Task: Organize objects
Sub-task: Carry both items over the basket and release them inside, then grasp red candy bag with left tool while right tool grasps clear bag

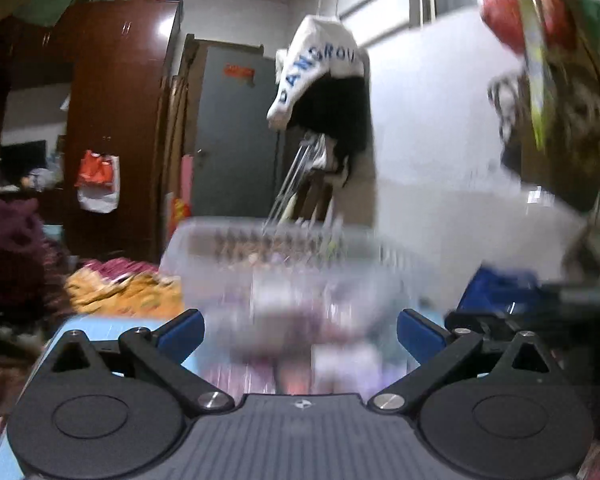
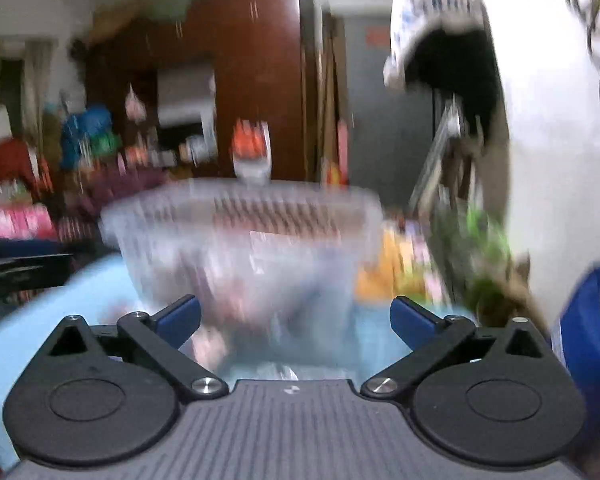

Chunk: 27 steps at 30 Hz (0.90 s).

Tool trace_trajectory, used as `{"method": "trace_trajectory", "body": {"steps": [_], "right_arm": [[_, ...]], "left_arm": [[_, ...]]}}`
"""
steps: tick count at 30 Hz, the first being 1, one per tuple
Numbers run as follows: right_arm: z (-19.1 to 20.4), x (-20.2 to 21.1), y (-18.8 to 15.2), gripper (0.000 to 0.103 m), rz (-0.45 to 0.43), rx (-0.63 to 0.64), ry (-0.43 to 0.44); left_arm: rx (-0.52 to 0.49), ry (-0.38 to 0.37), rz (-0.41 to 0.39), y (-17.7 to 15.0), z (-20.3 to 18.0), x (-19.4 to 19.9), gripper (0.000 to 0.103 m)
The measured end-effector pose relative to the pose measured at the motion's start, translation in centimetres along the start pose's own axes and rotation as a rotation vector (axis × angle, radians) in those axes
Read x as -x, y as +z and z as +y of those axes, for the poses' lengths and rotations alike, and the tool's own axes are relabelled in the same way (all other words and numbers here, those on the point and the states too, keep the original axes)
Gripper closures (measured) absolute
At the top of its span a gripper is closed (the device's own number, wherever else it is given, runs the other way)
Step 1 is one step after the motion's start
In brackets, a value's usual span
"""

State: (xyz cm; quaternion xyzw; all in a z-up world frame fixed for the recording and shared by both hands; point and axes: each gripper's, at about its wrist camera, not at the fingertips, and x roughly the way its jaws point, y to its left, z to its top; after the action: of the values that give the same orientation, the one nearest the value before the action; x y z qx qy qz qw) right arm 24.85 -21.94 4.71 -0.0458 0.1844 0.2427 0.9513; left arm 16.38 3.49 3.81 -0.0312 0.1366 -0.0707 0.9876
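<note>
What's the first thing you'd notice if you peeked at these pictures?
A big see-through plastic basket, blurry, sits straight ahead on the light blue table, with both open grippers, left and right, pointing at it. Behind it, a white top with blue letters hangs by the wall.

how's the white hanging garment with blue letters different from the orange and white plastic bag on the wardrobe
The white hanging garment with blue letters hangs out in the room, near the grey door, over something black; the orange and white plastic bag hangs against the dark red-brown wooden wardrobe. The garment sits higher in the left wrist view and looks larger; the bag is lower and smaller. The garment is white cloth with blue lettering; the bag is orange above, white below. Both hang freely.
</note>
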Motion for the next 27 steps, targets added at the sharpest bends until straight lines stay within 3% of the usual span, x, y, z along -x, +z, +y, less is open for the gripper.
{"method": "trace_trajectory", "body": {"steps": [2, 6, 9, 13, 16, 17, 18, 27], "right_arm": [[-0.7, -1.5, -1.5, 0.0, 0.088, 0.004, 0.002], [-1.4, -3.8, -2.2, 0.006, 0.173, -0.044, -0.006], [-1.4, -4.9, -2.5, 0.008, 0.205, -0.047, -0.004], [-1.1, -5.2, -2.6, 0.01, 0.218, -0.03, 0.019], [-0.7, -4.9, -2.9, 0.022, 0.205, -0.023, 0.028], [-0.5, -4.7, -3.0, 0.029, 0.201, -0.019, 0.034], [-0.2, -4.6, -3.0, 0.03, 0.197, -0.013, 0.031], [-0.2, -1.1, -3.7, 0.044, 0.098, -0.026, 0.023]], "left_arm": [[-0.033, 0.007, 0.05, -2.5, -1.1, 0.8, 0.002], [-0.068, 0.0, 0.105, -4.5, -2.8, 1.0, 0.011], [-0.096, 0.034, 0.153, -5.1, -3.3, -0.1, 0.024], [-0.065, -0.024, 0.228, -6.3, -3.3, -1.0, 0.03], [-0.081, -0.002, 0.224, -6.8, -3.8, -1.4, 0.034], [-0.077, 0.001, 0.218, -6.9, -3.9, -1.4, 0.039], [-0.069, -0.004, 0.214, -7.0, -3.8, -1.4, 0.049], [-0.061, 0.003, 0.097, -7.3, -3.5, 0.5, 0.054]]}}
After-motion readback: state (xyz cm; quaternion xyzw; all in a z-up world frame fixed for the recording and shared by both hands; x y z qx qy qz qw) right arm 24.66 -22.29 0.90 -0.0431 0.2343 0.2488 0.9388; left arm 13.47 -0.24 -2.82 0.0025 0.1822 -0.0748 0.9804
